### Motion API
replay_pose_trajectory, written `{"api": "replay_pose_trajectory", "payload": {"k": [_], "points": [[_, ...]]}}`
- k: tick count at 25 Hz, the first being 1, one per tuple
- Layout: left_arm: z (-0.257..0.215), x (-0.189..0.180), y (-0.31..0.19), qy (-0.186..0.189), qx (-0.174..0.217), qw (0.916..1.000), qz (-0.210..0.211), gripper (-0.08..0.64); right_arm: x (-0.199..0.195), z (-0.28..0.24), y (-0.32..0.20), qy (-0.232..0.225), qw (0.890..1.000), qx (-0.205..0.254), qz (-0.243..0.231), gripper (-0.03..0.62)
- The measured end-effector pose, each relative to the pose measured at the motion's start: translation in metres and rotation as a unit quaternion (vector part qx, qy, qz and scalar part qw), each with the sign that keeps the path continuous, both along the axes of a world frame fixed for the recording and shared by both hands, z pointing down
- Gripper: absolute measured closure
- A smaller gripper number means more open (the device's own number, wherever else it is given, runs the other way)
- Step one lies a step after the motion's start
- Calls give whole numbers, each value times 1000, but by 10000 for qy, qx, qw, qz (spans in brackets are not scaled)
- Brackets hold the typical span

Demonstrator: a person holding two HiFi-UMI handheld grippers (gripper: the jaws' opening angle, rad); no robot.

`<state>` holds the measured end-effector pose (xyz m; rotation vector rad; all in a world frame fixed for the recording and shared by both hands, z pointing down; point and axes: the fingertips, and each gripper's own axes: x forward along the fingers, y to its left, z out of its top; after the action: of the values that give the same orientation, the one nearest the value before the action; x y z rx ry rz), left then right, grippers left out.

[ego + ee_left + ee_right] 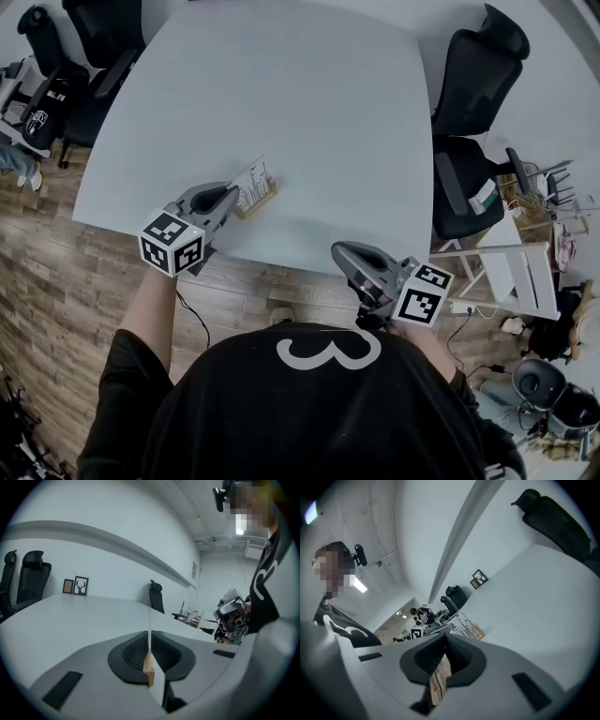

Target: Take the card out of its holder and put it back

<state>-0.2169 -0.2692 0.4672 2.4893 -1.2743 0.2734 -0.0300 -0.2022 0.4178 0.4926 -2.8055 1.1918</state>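
A white card (pixel 253 177) stands upright in a low wooden holder (pixel 260 201) near the front edge of the white table (pixel 281 94). My left gripper (pixel 234 195) reaches it from the left and is shut on the card. In the left gripper view the card (pixel 149 627) stands edge-on between the black pads, with the holder (pixel 149 669) below it. My right gripper (pixel 339 251) hovers at the table's front edge, to the right of the holder, shut and empty. In the right gripper view its jaws (pixel 444 641) meet, and the card and holder (pixel 474 631) lie beyond them.
Black office chairs (pixel 478 66) stand along the table's right side and more (pixel 56 56) at the far left. A white rack (pixel 511 272) stands on the wooden floor at the right. Two small framed pictures (pixel 76 586) sit at the table's far end.
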Motion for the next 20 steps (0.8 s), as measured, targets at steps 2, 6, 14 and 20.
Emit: {"api": "replay_pose_trajectory", "payload": {"k": [2,6,14,20], "points": [[-3,0,-1,10,26,10000,-29,535,0,-1,0,-17,10000,4,-19,583],[-13,0,0,-17,93,9999,-120,535,4,-5,3,-48,10000,29,-53,583],[-44,-5,1,-40,356,9986,-394,535,10,-10,16,-47,9998,11,-167,583],[-71,-8,14,1,603,9957,-704,535,25,-17,32,-56,9997,83,-213,583]]}}
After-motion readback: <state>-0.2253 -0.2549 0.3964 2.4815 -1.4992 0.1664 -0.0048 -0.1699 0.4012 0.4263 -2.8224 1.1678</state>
